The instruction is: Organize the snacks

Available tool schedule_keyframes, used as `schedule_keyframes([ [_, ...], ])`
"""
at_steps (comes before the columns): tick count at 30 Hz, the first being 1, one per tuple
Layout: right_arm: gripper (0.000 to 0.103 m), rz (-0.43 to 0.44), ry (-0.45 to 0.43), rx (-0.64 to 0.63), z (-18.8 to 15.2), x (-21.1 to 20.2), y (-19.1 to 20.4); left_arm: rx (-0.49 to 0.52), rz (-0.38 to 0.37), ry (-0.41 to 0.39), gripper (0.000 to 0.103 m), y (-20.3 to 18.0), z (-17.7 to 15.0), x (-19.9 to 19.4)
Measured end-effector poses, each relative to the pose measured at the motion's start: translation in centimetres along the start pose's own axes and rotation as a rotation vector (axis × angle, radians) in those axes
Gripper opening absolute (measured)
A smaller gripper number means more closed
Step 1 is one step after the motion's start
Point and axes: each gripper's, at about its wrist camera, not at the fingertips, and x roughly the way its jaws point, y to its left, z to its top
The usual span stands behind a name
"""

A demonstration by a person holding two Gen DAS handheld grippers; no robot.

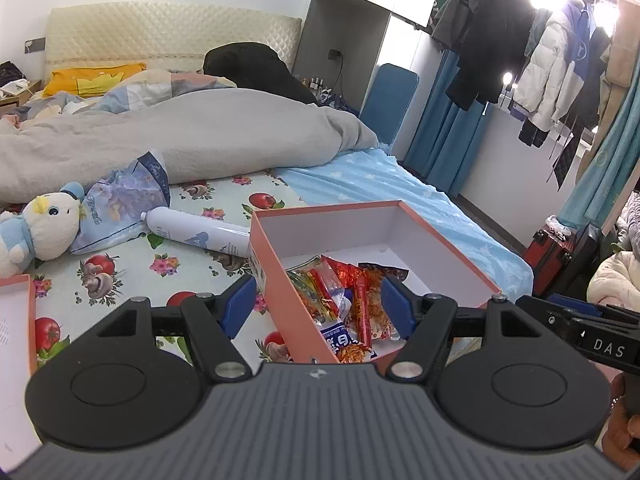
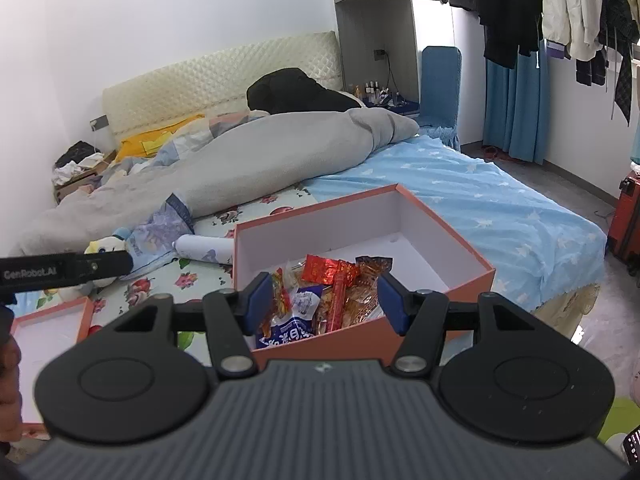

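An orange box (image 1: 280, 292) with a white inside lies open on the bed, and several snack packets (image 1: 352, 292) are piled at its near end. My left gripper (image 1: 318, 306) is open, with its left finger outside the box's left wall and its right finger over the packets. In the right wrist view the same box (image 2: 440, 224) holds the snacks (image 2: 332, 280). My right gripper (image 2: 326, 305) stands open over them, its pads pressing on nothing. Each gripper also shows at the edge of the other view: the right gripper's body (image 1: 592, 336) and the left gripper's body (image 2: 68, 270).
The orange box lid (image 1: 16, 320) lies upturned at the left, the lid (image 2: 52, 328) also showing in the right wrist view. A plush toy (image 1: 44, 224), a printed bag (image 1: 124, 204) and a white spray bottle (image 1: 196, 232) lie beyond. A grey duvet (image 1: 180, 140) covers the far bed. A red suitcase (image 2: 628, 220) stands on the floor.
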Motion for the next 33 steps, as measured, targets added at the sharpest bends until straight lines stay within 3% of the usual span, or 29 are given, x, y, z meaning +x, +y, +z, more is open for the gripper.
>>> schedule_keyframes([
  [12,0.06,-0.006,0.012,0.005,-0.54,0.24,-0.13,0.006,0.005,0.008,0.074,0.0,-0.02,0.38],
  [17,0.06,-0.017,0.0,-0.01,-0.62,0.12,-0.15,0.023,0.036,-0.001,0.097,-0.04,0.03,0.46],
  [29,0.068,-0.026,-0.006,-0.012,-0.04,0.23,-0.66,0.059,0.045,0.01,0.101,-0.47,0.56,0.22],
  [31,0.093,-0.038,-0.022,-0.017,0.09,0.07,-0.61,0.057,0.044,0.012,0.101,-0.47,0.77,0.14],
  [33,0.103,-0.044,-0.042,-0.014,0.21,-0.03,-0.68,0.06,0.052,0.009,0.101,-0.49,0.87,0.14],
])
